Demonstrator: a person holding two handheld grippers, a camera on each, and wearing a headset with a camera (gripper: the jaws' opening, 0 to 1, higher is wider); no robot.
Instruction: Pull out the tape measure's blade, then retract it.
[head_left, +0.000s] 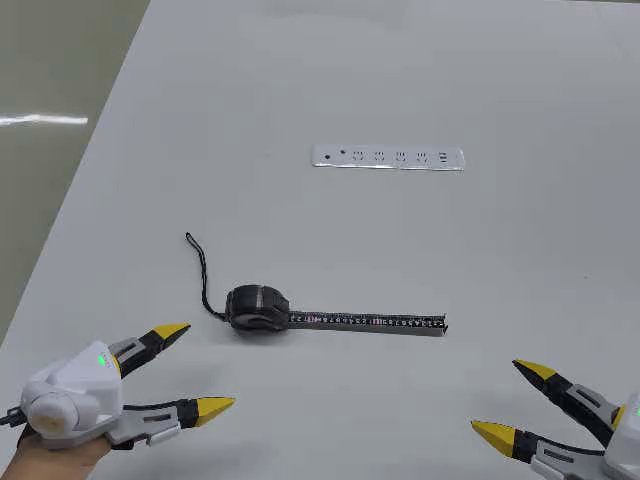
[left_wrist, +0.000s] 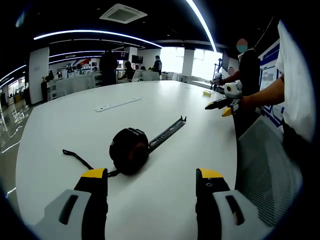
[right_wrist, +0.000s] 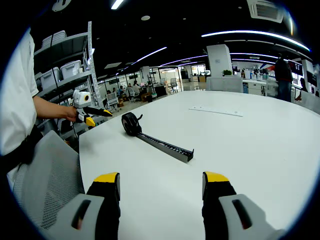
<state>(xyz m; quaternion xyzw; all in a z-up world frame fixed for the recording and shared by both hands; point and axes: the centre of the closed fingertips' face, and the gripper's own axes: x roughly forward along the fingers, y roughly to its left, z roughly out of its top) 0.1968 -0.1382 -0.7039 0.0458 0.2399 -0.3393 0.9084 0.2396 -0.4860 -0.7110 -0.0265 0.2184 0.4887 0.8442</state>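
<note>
A black tape measure (head_left: 257, 308) lies on the white table (head_left: 400, 80), with its blade (head_left: 368, 321) pulled out to the right and a black wrist cord (head_left: 200, 270) trailing to the left. My left gripper (head_left: 202, 368) is open near the front edge, a short way in front of the case (left_wrist: 129, 150). My right gripper (head_left: 515, 400) is open at the lower right, in front of the blade's end hook (right_wrist: 189, 156). Neither holds anything. The left gripper (right_wrist: 89, 113) also appears at the left of the right gripper view, and the right gripper (left_wrist: 220, 106) at the right of the left gripper view.
A white power strip (head_left: 388, 157) lies flat further back on the table. The table's left edge runs diagonally, with green floor (head_left: 50, 120) beyond. A grey mesh chair back (right_wrist: 50, 175) is near the front edge.
</note>
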